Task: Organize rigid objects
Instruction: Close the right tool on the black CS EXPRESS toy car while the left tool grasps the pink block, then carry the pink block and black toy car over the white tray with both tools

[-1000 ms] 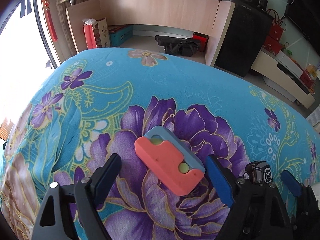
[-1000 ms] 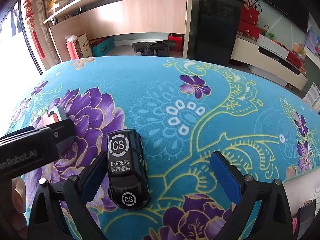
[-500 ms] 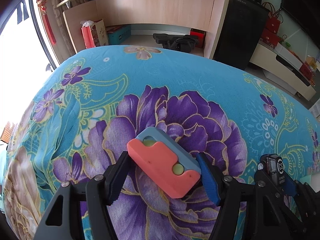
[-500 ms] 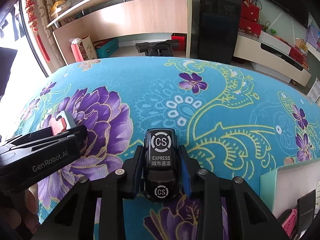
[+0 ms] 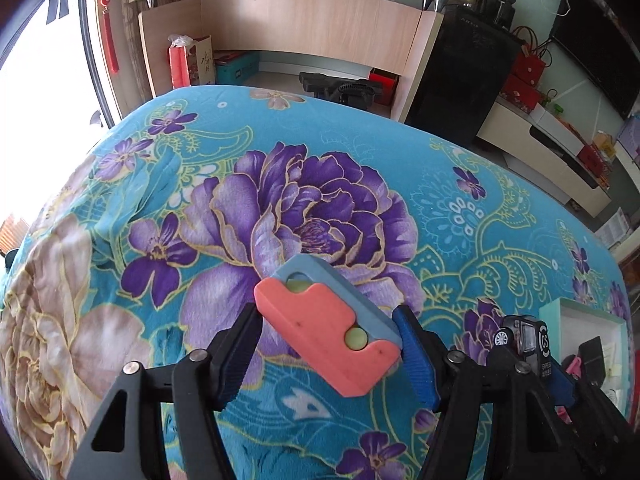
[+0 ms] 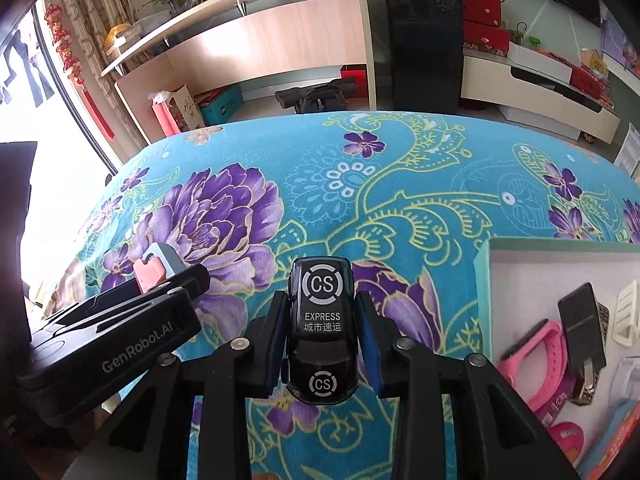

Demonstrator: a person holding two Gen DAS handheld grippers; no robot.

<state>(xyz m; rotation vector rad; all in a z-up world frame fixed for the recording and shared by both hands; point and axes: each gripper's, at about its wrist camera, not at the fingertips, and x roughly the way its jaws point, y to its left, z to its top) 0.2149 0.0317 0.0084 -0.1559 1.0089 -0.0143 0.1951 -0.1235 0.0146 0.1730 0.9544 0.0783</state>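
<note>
An orange and blue-grey block with two green studs sits between the pads of my left gripper, which is shut on it and holds it tilted just above the floral cloth. My right gripper is shut on a black toy car marked "CS EXPRESS", its pads pressing on both sides. In the left wrist view the car shows at the lower right. The block pokes out of the left gripper at the left of the right wrist view.
A white box with a pale teal rim lies on the cloth to the right, holding a pink wristband, a black flat item and a cream clip. Shelves and cabinets stand beyond the far edge.
Both grippers went from open around their objects to shut on them. Both then rose and moved right, and the box came into view.
</note>
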